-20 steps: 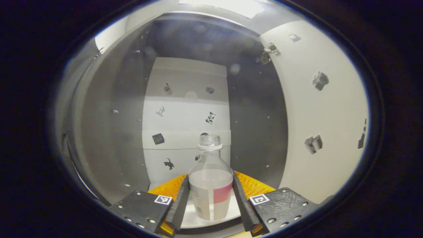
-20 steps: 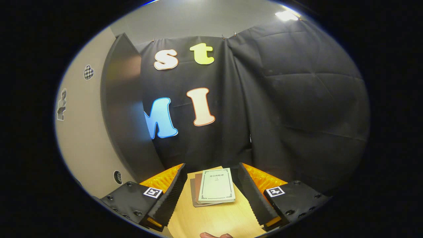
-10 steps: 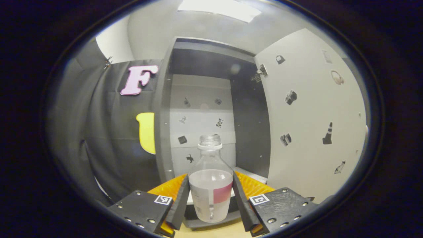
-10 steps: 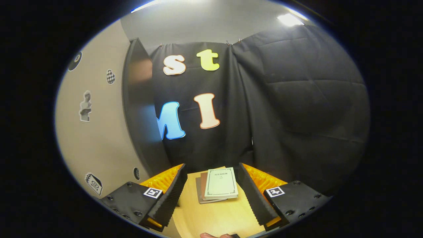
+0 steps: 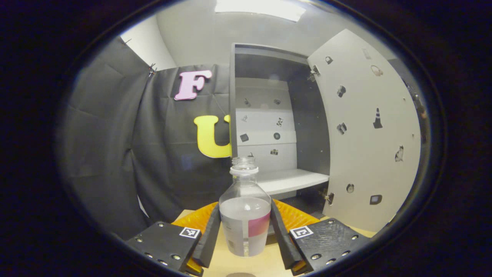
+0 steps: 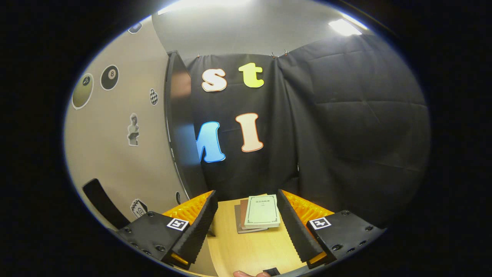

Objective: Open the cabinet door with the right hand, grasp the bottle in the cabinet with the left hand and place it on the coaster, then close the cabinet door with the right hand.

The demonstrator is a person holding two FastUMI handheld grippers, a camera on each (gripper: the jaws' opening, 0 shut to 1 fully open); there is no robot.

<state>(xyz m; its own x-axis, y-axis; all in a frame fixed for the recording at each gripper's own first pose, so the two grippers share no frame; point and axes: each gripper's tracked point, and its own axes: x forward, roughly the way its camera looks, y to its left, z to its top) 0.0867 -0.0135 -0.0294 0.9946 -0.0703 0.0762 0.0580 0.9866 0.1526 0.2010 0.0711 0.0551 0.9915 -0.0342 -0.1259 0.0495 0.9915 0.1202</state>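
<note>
standing upright, neck up, bottle (image 5: 245,215) clamped in left hand-held gripper (image 5: 245,234), right hand-held gripper (image 6: 249,227) spread, empty

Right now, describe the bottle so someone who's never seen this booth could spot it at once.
Find the open cabinet with its door swung wide. In front of it, over the wooden table, the left gripper holds the bottle upright between its fingers. It is the one clear container, part full of pale liquid, with a white and pink label.

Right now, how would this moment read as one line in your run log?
left gripper: shut on bottle, outside cabinet | cabinet door: open | right gripper: open, empty, above table
</note>
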